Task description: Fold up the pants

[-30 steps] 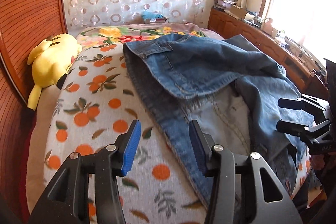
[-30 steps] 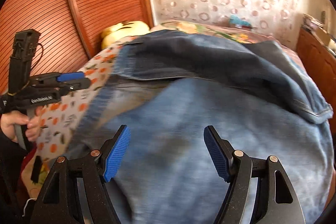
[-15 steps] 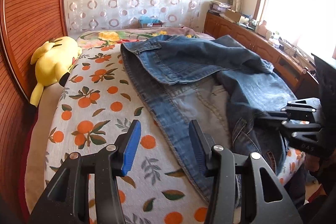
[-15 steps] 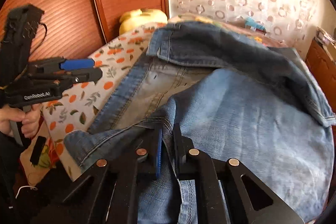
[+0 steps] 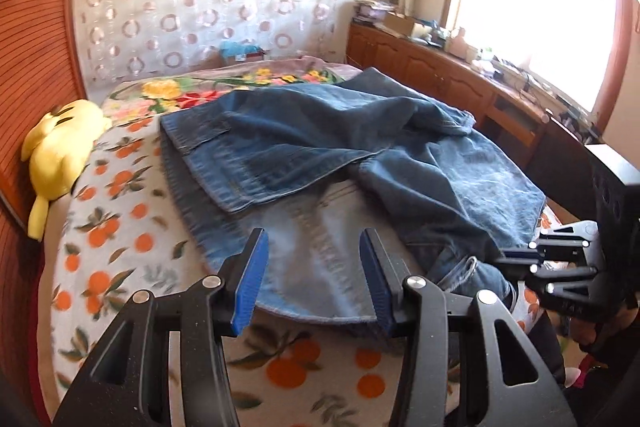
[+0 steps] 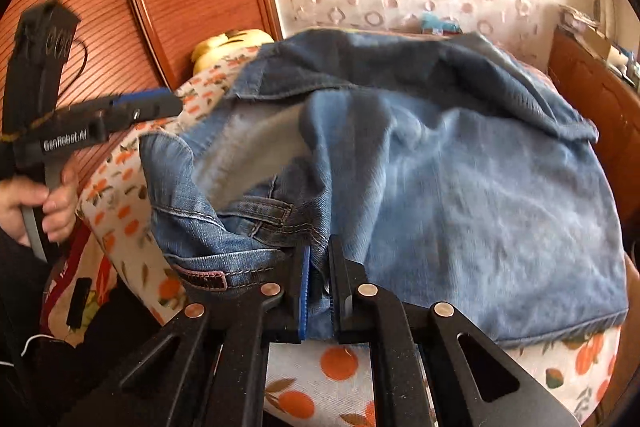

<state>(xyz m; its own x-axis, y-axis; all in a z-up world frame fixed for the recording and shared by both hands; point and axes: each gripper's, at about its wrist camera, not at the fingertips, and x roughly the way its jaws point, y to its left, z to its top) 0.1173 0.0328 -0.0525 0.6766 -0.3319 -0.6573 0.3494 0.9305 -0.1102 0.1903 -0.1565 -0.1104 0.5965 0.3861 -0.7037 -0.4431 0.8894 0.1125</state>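
Orange-print bed [image 5: 120, 227], jeans [image 5: 320, 147] bunched, right claw [image 6: 318, 279] clamped on waistband, left claw [image 5: 312, 279] parted above hem.

I see the blue denim pants [image 5: 332, 163] lying crumpled on the orange-print bedspread [image 5: 120, 227]; legs folded across; pale inside showing.

The right tool [image 6: 318, 273] is hiding the denim fold pinched between its pads. The jeans [image 5: 320, 147] are covering much of the bed [image 5: 120, 227], and their near edge is blurring. Small items on the sideboard [image 5: 460, 75] are washing out in window glare, too small to tell.
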